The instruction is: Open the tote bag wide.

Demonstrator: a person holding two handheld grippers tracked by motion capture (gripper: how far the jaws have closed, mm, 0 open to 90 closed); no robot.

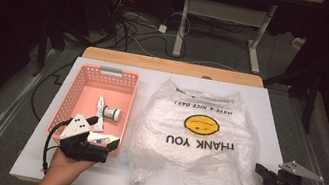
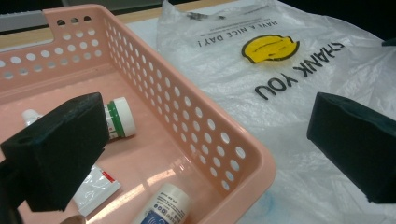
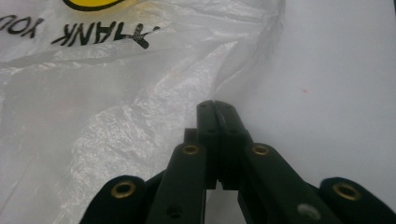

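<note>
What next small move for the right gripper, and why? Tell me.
Probably lift the right gripper a little to check whether it caught the plastic bag. Its jaws are shut at the bag's edge, but no film shows between them. The left gripper stands open by the pink basket.

On the desk point(image 1: 271, 110) the basket point(image 1: 85, 75) sits toward the left edge, and the plastic bag point(image 1: 194, 143) lies spread just to its right, reaching from mid-desk to the near edge. In the basket, a small bottle point(image 1: 112, 112) lies near the middle beside a tube point(image 1: 99, 107), with another bottle point(image 2: 164, 207) at the near end. The left gripper point(image 1: 108, 145) sits over the basket's near right corner, and the right gripper point(image 1: 261, 170) is at the bag's right edge, near the desk's near right corner.
</note>
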